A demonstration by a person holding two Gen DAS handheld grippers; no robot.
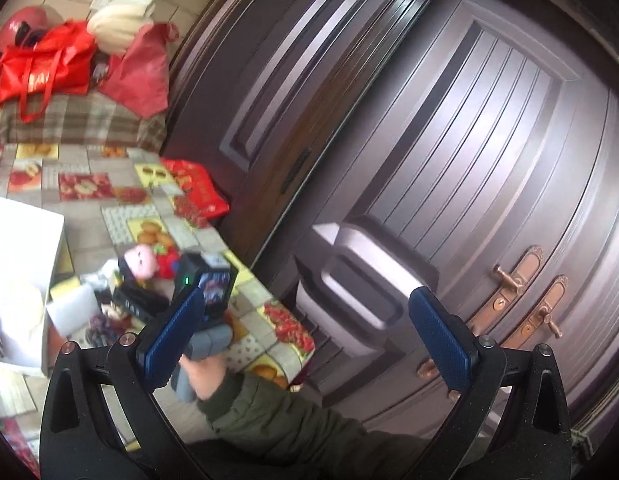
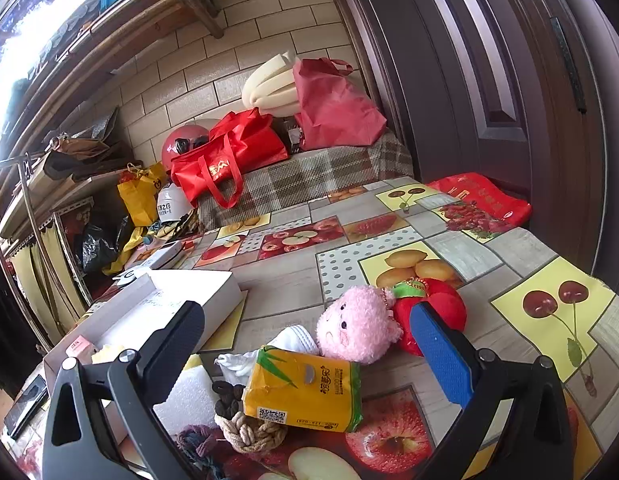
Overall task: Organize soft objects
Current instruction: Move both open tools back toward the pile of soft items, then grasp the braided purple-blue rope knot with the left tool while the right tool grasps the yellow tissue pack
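Pink plush, a small pig-faced toy (image 2: 355,324), lies on the fruit-patterned tablecloth (image 2: 549,320) touching a red plush apple (image 2: 441,312) on its right. Just in front of it sits a yellow tissue pack (image 2: 303,390), with a white cloth (image 2: 269,350) tucked behind, a white foam block (image 2: 187,396) to the left and a braided rope coaster (image 2: 251,432) under the pack's near edge. A white box (image 2: 213,292) stands open to the left of the heap. The right gripper (image 2: 305,344) hangs over these things with its jaws spread wide, grasping nothing. The left gripper (image 1: 305,332) is also released and empty, pointing toward a dark door (image 1: 489,140); past its left finger, a hand (image 1: 203,376) in a green sleeve (image 1: 277,420) holds the other gripper above the same pile.
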